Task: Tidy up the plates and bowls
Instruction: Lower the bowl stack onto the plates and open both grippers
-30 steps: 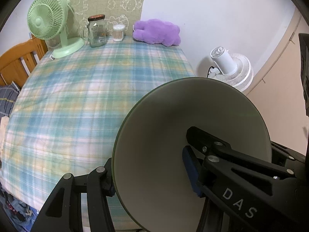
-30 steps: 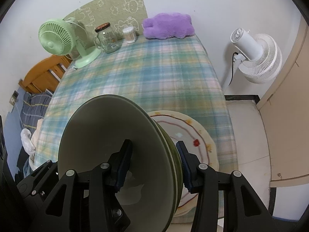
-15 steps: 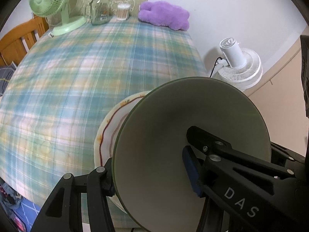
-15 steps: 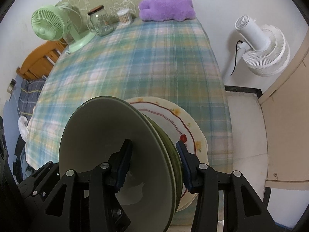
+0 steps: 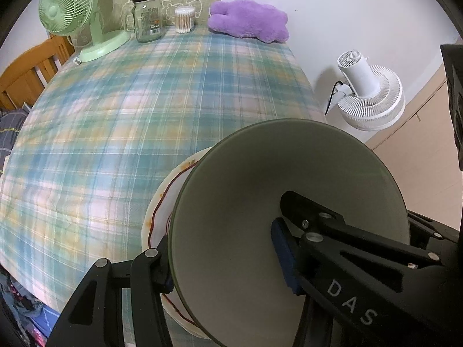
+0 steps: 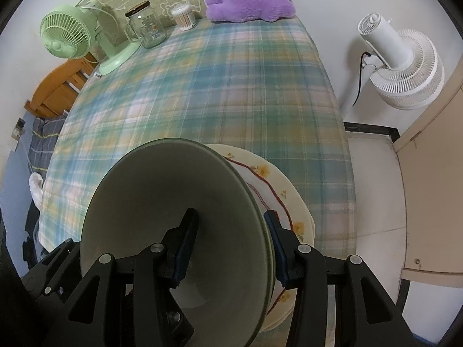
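Observation:
A grey-green bowl (image 5: 289, 167) fills the lower right of the left wrist view. My left gripper (image 5: 222, 245) grips its wall, one finger inside and one outside, and its jaws are closing on it. In the right wrist view the same kind of bowl (image 6: 162, 190) shows a doubled rim, like a nested stack. My right gripper (image 6: 230, 217) is shut on that wall, left finger inside. Just beneath lies a white plate with a red line and yellow flowers (image 5: 162, 211) (image 6: 283, 202), near the table's front right corner. The bowl hides whether it touches the plate.
The plaid tablecloth (image 5: 115, 130) covers the table. Along the far edge stand a green fan (image 5: 72, 8), a glass jar (image 5: 147, 17), a cotton swab tub (image 5: 185, 18) and a purple plush (image 5: 249, 20). A white floor fan (image 5: 370, 95) stands right; a wooden chair (image 5: 26, 72) left.
Both grippers have come down with the bowl toward the flowered plate. The plate has come into the left wrist view and now sits closer under the bowl.

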### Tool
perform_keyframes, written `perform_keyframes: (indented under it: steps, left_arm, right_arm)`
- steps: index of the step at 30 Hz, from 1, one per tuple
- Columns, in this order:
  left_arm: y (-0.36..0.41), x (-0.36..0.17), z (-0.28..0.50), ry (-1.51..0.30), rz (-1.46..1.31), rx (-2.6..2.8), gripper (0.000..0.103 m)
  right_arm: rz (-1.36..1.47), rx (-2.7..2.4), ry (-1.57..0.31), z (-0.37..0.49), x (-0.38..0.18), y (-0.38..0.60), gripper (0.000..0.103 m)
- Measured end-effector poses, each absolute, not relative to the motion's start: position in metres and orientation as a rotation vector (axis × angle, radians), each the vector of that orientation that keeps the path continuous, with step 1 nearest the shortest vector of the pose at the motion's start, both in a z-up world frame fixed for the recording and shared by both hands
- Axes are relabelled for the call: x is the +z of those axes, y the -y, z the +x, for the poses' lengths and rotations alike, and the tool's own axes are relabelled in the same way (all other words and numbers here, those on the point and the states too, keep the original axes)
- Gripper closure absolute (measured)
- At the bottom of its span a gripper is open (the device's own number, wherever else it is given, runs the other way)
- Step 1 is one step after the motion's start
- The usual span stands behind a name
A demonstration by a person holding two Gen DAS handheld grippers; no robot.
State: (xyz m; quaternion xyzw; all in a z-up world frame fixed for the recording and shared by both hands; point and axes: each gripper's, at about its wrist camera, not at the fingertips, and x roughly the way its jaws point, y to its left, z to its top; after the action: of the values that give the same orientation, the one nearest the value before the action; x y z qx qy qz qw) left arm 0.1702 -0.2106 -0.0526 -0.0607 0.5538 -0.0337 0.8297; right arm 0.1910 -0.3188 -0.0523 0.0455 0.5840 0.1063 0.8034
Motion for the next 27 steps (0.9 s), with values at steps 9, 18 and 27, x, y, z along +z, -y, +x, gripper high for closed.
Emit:
perform_keyframes:
  steps: [9, 18, 27]
  left_arm:
    - [0.216, -0.052, 0.166, -1.18, -0.096, -0.058, 0.048]
    - [0.216, -0.051, 0.161, -1.204, -0.091, -0.023, 0.035]
    - [0.21, -0.033, 0.151, -1.141, -0.092, -0.024, 0.015]
  right_arm:
    - [0.132, 0.249, -1.241, 0.186, -0.054, 0.325, 0.053]
    - [0.162, 0.274, -1.249, 0.18, -0.055, 0.332, 0.052]
    - [0.128, 0.246, -1.192, 0.17, -0.036, 0.337, 0.037]
